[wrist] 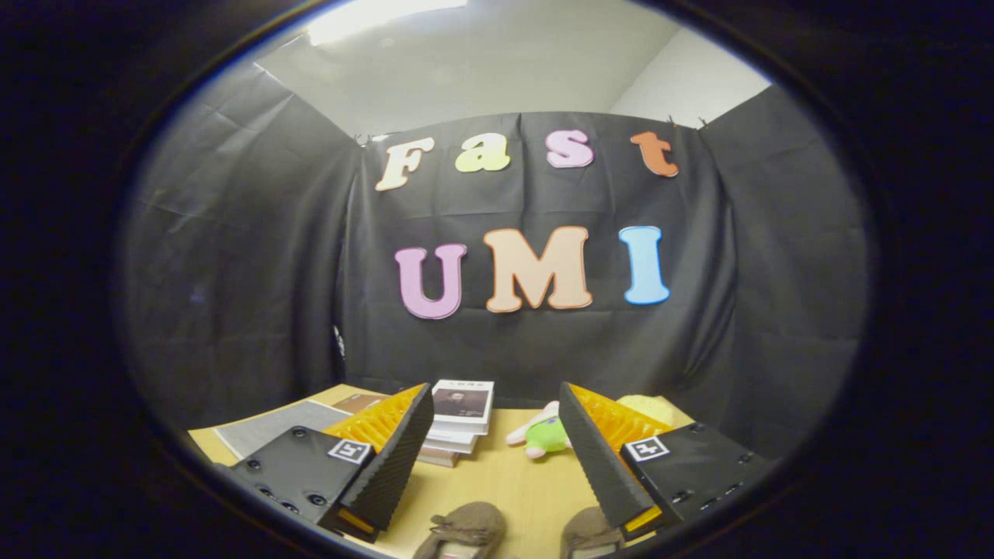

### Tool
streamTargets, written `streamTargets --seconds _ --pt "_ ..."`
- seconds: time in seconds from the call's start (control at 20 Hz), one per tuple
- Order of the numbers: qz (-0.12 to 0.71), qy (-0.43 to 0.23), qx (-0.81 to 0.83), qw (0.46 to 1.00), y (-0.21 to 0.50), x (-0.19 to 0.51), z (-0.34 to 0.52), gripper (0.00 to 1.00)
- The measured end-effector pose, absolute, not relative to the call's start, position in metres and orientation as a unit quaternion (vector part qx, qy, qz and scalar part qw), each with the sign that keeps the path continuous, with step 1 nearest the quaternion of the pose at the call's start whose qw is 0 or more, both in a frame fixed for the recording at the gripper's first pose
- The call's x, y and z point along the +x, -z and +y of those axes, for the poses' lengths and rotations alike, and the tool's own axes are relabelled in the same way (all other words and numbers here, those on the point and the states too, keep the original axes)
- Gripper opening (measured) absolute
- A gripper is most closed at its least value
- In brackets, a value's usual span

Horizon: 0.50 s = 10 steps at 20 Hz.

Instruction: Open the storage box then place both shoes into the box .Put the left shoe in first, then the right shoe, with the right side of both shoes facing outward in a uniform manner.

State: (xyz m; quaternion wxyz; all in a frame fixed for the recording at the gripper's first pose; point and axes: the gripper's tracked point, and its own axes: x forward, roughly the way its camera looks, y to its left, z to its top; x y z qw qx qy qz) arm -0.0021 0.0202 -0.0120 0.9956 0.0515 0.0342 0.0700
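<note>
Two brown shoes lie nearest, low between the fingers on the pale wooden table [497,473]. One shoe [463,529] sits closer to the left finger, its rounded toe pointing forward toward the booth's far wall; its upper looks soft and suede-like, with a small bow or lace knot across the top, and a lighter lining shows at its opening. A second shoe [588,532] lies just beside the right finger, partly covered by it, in the same dull brown with a rounded toe; little more of it can be made out. Which one is the left shoe and which the right cannot be told from this angle.

Above them the gripper [497,396] hangs spread wide, its two fingers well apart and holding nothing, tips clear of the shoes and the table.

Beyond the left fingertip a short stack of books [460,423] rests on the table, the top one white-edged with a dark picture on its cover. Left of that, a grey flat sheet or folder [268,429] lies by the table's edge. Beyond the right fingertip a small plush toy [543,436], green and pale pink, lies on its side, with something yellow [651,407] just behind it.
</note>
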Motion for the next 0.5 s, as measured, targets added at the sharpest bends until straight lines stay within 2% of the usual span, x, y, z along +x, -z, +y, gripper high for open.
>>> streamTargets --seconds 0.3,0.5 --pt "0.134 -0.126 0.139 0.973 0.065 -0.006 0.075 1.0" --pt "0.214 -0.132 0.232 0.94 0.108 -0.02 0.1 1.0"
